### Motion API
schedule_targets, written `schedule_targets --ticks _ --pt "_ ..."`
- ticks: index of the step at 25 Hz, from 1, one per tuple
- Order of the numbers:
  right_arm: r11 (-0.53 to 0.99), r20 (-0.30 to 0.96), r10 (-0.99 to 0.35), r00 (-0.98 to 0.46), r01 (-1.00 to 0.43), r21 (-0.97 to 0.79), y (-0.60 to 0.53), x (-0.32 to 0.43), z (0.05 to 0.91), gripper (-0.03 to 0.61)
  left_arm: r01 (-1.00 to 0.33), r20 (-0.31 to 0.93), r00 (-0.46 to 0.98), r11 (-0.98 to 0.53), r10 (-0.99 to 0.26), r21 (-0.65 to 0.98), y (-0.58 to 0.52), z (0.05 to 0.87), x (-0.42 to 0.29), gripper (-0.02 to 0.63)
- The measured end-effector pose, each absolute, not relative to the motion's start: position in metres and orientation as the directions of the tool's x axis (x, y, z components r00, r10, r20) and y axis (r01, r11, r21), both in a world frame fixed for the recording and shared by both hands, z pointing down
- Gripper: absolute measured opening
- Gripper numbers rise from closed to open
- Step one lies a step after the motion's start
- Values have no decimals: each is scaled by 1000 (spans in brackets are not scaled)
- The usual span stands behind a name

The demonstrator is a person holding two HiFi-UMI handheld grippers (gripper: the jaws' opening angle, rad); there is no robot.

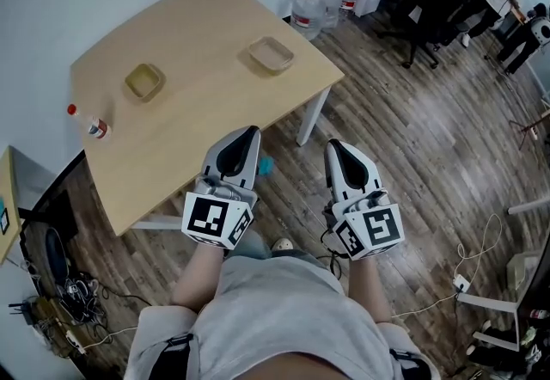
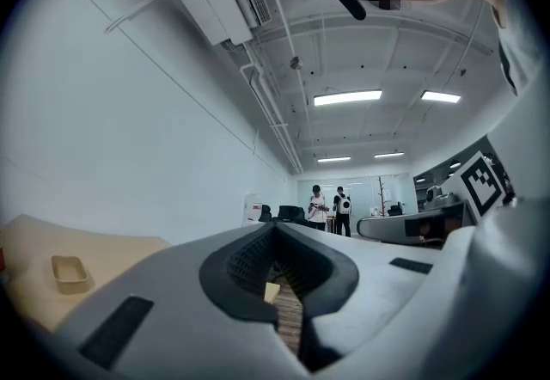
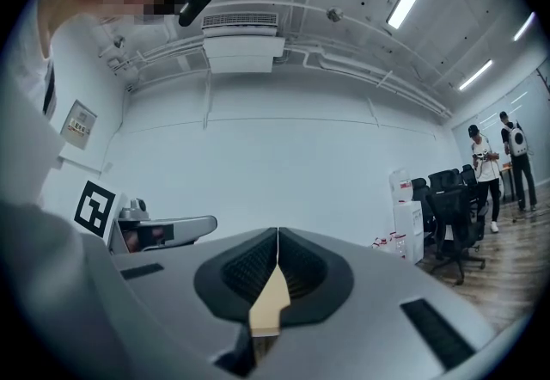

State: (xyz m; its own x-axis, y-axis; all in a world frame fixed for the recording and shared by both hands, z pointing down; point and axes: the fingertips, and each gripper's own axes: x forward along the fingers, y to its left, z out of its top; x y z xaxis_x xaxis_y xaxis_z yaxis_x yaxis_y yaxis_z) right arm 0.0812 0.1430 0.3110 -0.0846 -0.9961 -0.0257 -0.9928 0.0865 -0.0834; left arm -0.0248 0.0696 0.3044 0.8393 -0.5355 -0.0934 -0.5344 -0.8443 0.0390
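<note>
The left gripper (image 1: pixel 249 133) has its jaws pressed together on nothing and hangs over the near edge of the wooden table (image 1: pixel 206 146). The right gripper (image 1: pixel 333 146), likewise closed and empty, is just beside it above the floor. The only markings are the black-and-white squares on their cubes. Farther up the table sit an olive dish (image 1: pixel 144 81), a beige dish (image 1: pixel 271 53) and a red-capped bottle (image 1: pixel 89 122) whose label is too small to read.

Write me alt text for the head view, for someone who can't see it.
Seen from above, a person holds the left hand-held gripper and the right hand-held gripper side by side, pointing at the near edge of a light wooden table. On it sit an olive tray, a tan tray and a small red-capped bottle.
</note>
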Motion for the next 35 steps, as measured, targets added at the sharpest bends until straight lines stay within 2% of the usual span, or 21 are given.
schedule_targets --ticks 13,35 --pt "98 12 -995 -99 -991 -92 60 93 319 11 -503 -46 862 -864 -504 24 -5 315 -6 15" --pt "-73 20 -997 72 -994 -86 -90 111 326 11 -378 -84 921 -925 -381 49 -170 315 22 15"
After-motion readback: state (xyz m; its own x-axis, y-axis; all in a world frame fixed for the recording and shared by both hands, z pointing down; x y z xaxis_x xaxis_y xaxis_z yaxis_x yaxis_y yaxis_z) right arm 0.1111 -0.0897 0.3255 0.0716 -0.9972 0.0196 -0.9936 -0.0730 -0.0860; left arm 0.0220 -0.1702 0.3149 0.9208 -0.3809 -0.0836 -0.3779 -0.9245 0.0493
